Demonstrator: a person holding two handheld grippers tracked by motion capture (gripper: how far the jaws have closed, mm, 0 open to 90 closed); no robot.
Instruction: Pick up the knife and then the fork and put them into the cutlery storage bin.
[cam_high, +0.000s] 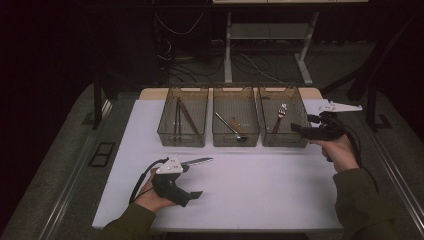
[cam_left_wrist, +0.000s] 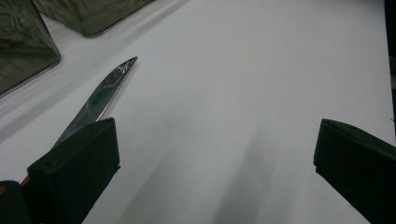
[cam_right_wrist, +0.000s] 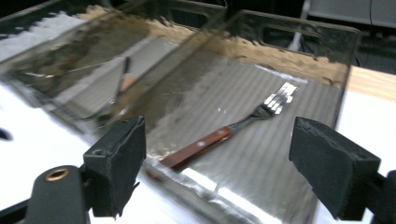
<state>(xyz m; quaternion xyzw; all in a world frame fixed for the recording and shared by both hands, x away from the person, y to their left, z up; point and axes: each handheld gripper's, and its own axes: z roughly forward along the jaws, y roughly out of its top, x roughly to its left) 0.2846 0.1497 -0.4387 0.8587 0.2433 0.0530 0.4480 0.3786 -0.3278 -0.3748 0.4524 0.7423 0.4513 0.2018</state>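
**A:** Three smoky see-through plastic bins in a row along the far edge of the bench (cam_high: 250, 190), which has a matte white top. Ribbed floors, cut-out handles in the end walls. Right bin (cam_high: 283, 122) holding a fork (cam_right_wrist: 231, 132): shiny steel tines, reddish wooden handle with pale rivets, lying flat on the bin floor. Middle bin (cam_high: 235, 122) with another wooden-handled utensil, left bin (cam_high: 183, 122) with long thin brown sticks, too small to name for sure.

**B:** And the knife (cam_left_wrist: 100, 95)?

**A:** Polished steel blade, curved to a point, flat on the bench near the middle, tip toward the bins. Handle end tucked behind a black pad.

**B:** Claw status?

**A:** Left claw (cam_left_wrist: 212, 149) spread wide, chunky matte black rubbery pads well apart, bare white bench between them. Knife just beside the one pad, outside the gap, not gripped. Right claw (cam_right_wrist: 229, 168) also wide open, hovering by the right bin near the far right corner, nothing pinched, fork visible between the pads but down in the bin.
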